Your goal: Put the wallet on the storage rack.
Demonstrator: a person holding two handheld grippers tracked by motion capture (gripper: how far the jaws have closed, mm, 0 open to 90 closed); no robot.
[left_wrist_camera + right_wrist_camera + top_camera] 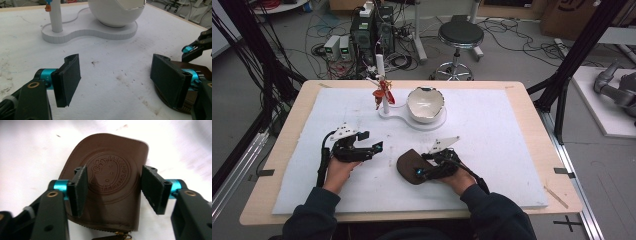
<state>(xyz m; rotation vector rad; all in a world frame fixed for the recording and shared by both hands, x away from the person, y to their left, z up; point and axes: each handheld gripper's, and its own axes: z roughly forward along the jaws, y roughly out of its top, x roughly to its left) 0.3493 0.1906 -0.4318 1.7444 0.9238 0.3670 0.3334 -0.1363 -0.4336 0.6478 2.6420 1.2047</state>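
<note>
While the right tool (113, 190) straddles the brown leather pouch (110, 177) flat on the counter (492, 150), jaws apart and not gripping, the left tool (115, 80) waits open beside it; risk: pads skid off smooth leather, pouch slides

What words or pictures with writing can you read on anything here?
Brown leather pouch: a round stamped emblem with a cat face wearing a bow; the ring of letters around it is too blurred to read.
Cardboard box on the floor behind the table: a dark printed mark, cut off and too small to read.
Nothing else carries readable writing: no text on the white bowl or its white stand.
</note>
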